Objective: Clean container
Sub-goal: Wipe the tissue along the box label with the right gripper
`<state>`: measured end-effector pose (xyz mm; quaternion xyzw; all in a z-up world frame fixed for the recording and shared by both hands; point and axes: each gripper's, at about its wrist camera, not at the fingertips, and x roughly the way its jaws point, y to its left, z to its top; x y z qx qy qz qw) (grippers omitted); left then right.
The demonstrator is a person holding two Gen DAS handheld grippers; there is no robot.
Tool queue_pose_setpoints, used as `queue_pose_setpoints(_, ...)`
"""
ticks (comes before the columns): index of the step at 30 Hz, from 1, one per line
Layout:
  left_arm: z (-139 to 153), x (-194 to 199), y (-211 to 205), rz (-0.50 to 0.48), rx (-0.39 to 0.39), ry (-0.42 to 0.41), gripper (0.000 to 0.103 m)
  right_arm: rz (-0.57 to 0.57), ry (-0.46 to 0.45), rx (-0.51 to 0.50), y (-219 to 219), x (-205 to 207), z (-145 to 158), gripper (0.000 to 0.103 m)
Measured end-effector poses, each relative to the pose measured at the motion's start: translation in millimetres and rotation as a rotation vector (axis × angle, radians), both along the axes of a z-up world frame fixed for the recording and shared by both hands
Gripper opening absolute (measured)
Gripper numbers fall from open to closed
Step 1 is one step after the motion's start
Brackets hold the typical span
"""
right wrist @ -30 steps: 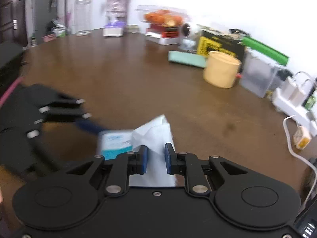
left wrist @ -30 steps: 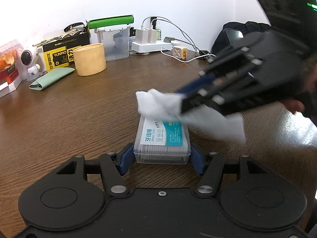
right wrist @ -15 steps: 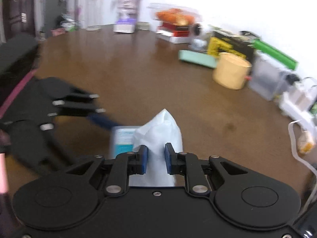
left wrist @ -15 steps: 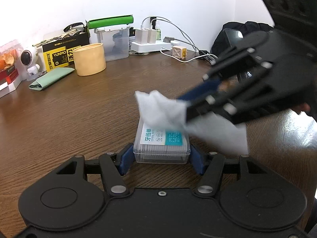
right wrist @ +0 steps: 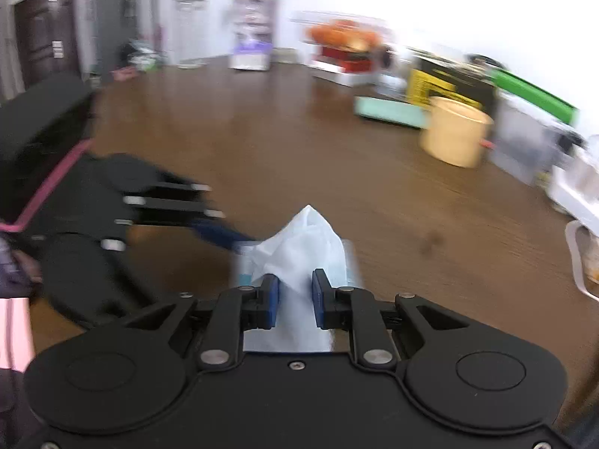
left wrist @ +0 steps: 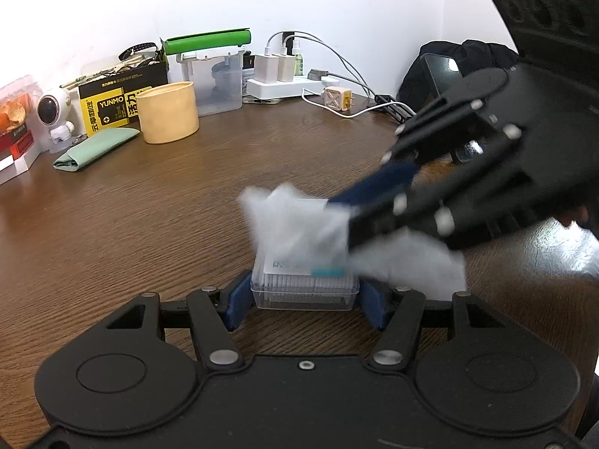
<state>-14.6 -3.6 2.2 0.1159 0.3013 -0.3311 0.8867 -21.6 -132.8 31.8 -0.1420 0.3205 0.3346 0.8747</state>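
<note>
Clamping 1 container (left wrist: pixel 304 284) w/ left gripper (left wrist: pixel 304 297) fingers; right gripper (right wrist: pixel 294 297) fingers pinch 1 tissue (right wrist: pixel 303 247) atop it

The white wipe (left wrist: pixel 299 224) now lies lower and nearer, covering most of the blue label on the clear container (left wrist: pixel 304 284). Before, it was over the far end only. The right gripper (left wrist: pixel 348 220) has risen at its body and tilts down more steeply.

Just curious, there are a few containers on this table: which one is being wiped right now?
The small clear box with the teal label, clamped in the left gripper. The right gripper presses a white tissue onto its lid; the yellow tub sits untouched.
</note>
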Motion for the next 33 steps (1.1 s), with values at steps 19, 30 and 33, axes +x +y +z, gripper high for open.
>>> queue_pose_setpoints(19, 1, 2, 1, 0.000, -0.001, 0.002, 0.060, -0.054, -0.091, -0.014, 15, 8, -6, 0.020)
queue_pose_setpoints(30, 1, 3, 1, -0.001, -0.003, 0.004, 0.060, -0.027, -0.055, 0.035, 4, 0, -8, 0.022)
queue_pose_setpoints(33, 1, 3, 0, 0.001, -0.002, 0.003, 0.060, -0.050, -0.078, 0.015, 10, 5, -6, 0.021)
